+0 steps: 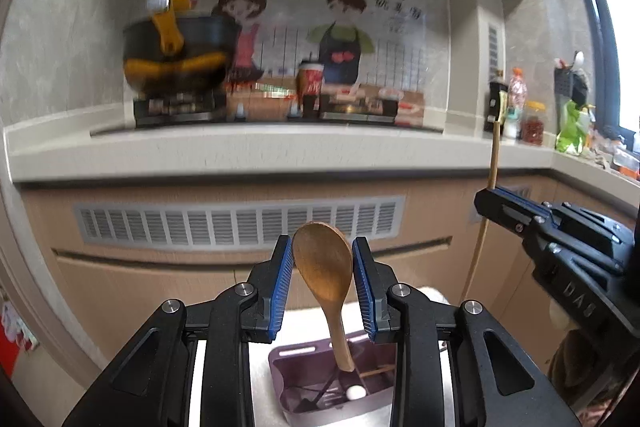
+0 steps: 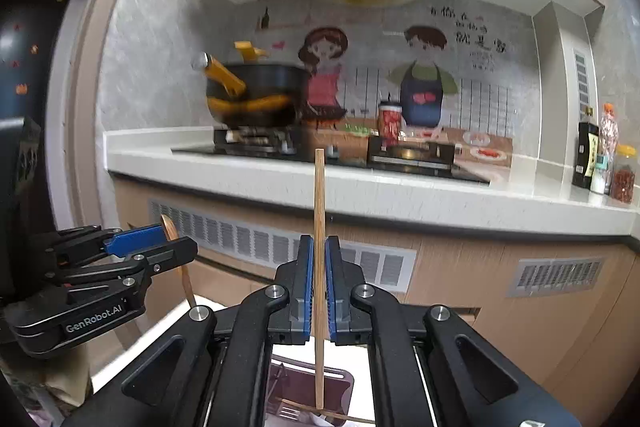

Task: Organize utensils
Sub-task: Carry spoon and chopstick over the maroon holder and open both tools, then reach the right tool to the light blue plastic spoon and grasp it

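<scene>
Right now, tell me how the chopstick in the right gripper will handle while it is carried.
The chopstick looks stiff: it stands straight between the right gripper's blue pads. It is thin and smooth, so it may slip or pivot in that narrow grip. It probably weighs very little, and being slender it would likely roll if laid down.

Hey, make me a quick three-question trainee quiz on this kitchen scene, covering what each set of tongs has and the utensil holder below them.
1. True or false: the left tongs grip a wooden spoon by its bowl.
2. What do the right tongs hold? A) fork B) chopstick C) ladle
3. Fill in: below both tools sits a purple ____.

Key: 1 true. 2 B, a single wooden chopstick, held upright. 3 utensil holder.
</scene>
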Motion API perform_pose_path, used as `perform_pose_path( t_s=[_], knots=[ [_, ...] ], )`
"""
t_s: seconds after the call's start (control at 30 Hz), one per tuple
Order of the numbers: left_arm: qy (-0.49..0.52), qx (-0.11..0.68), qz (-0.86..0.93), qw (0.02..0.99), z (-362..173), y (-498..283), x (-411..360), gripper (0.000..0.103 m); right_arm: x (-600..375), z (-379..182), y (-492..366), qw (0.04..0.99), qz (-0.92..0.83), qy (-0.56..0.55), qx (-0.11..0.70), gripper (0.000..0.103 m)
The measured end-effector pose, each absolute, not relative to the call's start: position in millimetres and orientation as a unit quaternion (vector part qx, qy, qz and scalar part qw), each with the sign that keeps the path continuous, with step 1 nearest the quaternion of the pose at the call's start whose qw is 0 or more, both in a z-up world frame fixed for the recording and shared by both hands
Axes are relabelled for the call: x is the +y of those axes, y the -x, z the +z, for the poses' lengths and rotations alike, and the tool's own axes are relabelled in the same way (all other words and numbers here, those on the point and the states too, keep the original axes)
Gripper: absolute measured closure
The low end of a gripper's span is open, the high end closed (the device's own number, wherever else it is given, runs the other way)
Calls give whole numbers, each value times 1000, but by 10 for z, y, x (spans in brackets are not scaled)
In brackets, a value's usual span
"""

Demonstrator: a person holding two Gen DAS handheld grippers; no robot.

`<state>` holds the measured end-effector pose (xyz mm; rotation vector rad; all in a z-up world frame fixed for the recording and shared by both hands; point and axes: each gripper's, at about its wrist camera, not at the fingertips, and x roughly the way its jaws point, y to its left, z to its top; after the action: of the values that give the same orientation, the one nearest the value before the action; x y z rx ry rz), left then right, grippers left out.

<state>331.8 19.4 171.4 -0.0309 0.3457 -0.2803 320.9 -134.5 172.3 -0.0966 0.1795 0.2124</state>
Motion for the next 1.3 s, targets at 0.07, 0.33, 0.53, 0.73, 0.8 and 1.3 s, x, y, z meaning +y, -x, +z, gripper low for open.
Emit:
perform_pose_path(
  t_s=[0.07,0.33,0.53,0.73,0.8,1.3],
  knots=[
    [18,186,-138,973,1564,-3413,197,72,-1296,1582,-3336,988,102,52,107,98],
    [31,251,-144,957,953,-3782,183,72,-1259,1014,-3745,980,100,40,167,98],
    [49,304,-156,938,575,-3879,191,69,-1275,602,-3910,968,99,34,227,97],
    [63,315,-153,934,447,-3703,262,63,-1400,357,-3895,958,92,23,269,79],
    [65,318,-148,934,420,-3596,299,58,-1451,304,-3812,958,83,22,274,75],
    [73,388,-91,914,-78,-2503,661,36,-1452,28,-2679,953,70,67,288,25]
  ],
)
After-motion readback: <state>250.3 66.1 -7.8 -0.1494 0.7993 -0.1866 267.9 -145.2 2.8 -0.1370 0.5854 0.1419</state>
